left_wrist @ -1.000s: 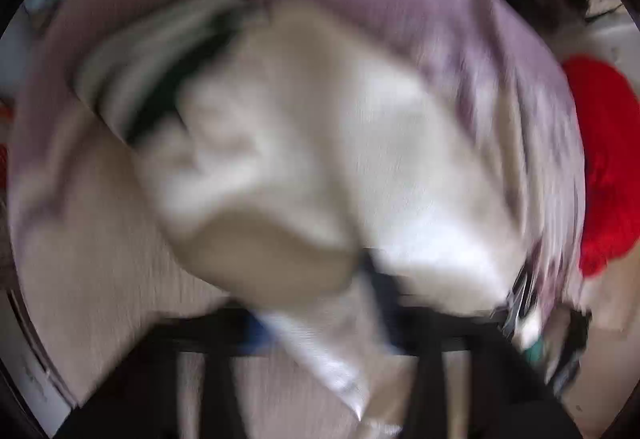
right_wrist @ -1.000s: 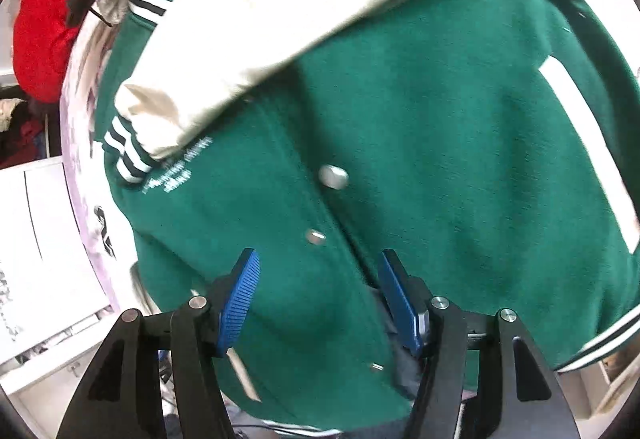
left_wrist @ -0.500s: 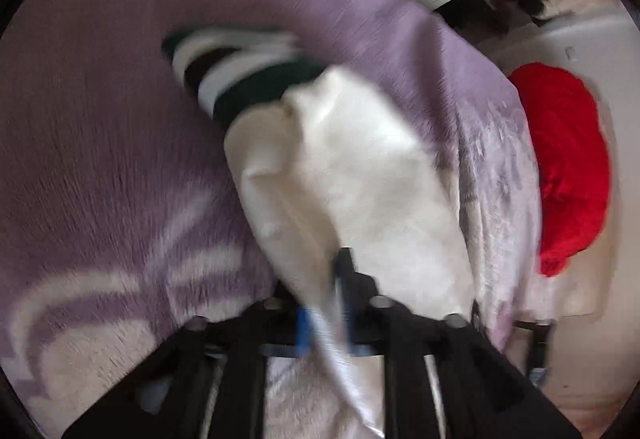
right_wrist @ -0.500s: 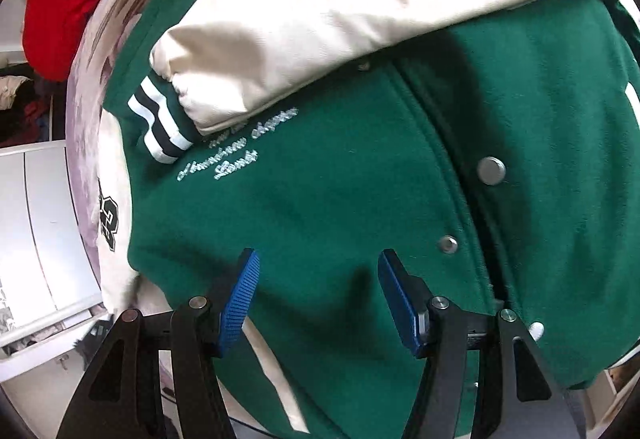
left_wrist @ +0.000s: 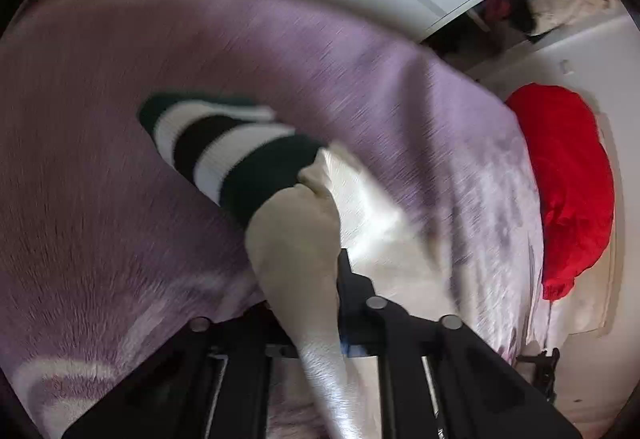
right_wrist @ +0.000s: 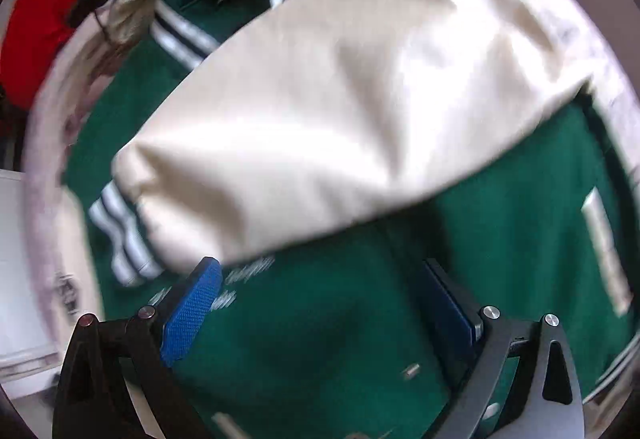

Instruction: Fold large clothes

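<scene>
The green varsity jacket with cream sleeves (right_wrist: pixel 328 319) lies spread on a fuzzy lilac blanket with pale swirls (left_wrist: pixel 100 199). In the left wrist view, the left gripper (left_wrist: pixel 316 323) has its fingers pressed together on the cream sleeve (left_wrist: pixel 296 251) — the cloth runs up between them to a ribbed cuff striped dark green and white (left_wrist: pixel 224 151) that lies out on the blanket.

The right gripper (right_wrist: pixel 324 303) points down over the jacket's green front, its jaws opening wide; the blue ribbed pads (right_wrist: pixel 192 311) stand far apart with only the green cloth below them and nothing pinched. The other cream sleeve (right_wrist: pixel 320 143) lies folded across the chest. White embroidered script (right_wrist: pixel 240 283) sits just beside the left-hand pad, too blurred to read, and a small dark patch (right_wrist: pixel 68 295) on the far edge is likewise illegible.

A bright red padded garment (left_wrist: pixel 568 191) sits at the blanket's edge.
</scene>
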Demonstrator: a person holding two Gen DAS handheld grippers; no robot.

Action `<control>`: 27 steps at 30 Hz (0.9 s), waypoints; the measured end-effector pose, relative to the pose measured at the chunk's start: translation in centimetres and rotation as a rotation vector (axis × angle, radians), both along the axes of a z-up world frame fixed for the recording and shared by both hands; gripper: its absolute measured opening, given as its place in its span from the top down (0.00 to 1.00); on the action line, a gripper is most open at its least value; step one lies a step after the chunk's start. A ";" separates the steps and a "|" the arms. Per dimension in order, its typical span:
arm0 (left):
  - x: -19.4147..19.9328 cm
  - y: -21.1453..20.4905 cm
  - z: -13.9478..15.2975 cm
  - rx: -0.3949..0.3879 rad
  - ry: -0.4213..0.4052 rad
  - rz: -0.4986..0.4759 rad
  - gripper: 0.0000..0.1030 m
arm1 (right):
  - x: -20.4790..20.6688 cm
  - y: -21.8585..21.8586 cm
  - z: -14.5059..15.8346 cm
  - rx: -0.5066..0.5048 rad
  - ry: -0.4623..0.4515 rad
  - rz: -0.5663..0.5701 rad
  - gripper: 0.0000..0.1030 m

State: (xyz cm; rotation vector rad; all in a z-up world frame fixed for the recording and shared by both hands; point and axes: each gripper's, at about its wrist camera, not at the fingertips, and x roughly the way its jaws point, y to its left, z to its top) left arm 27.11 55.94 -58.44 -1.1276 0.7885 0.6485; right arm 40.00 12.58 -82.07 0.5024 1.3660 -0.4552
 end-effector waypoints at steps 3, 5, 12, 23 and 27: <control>2.2 -0.5 4.0 0.098 -0.035 -0.036 0.97 | 1.7 -0.1 0.9 -0.173 0.007 0.031 0.04; 3.0 -0.9 6.8 0.159 -0.071 -0.063 0.98 | 2.8 -0.6 1.4 -0.237 -0.015 0.035 0.04; 6.2 -7.0 16.8 0.304 -0.223 -0.194 0.98 | 6.8 -2.0 -2.9 -0.073 0.075 0.128 0.04; 11.1 -38.6 23.4 0.605 -0.174 -0.812 0.98 | -0.6 -13.9 0.0 0.141 -0.044 0.019 0.04; 11.2 -53.8 19.1 0.594 -0.138 -1.064 0.98 | -3.0 -19.8 -0.5 0.169 -0.060 -0.075 0.04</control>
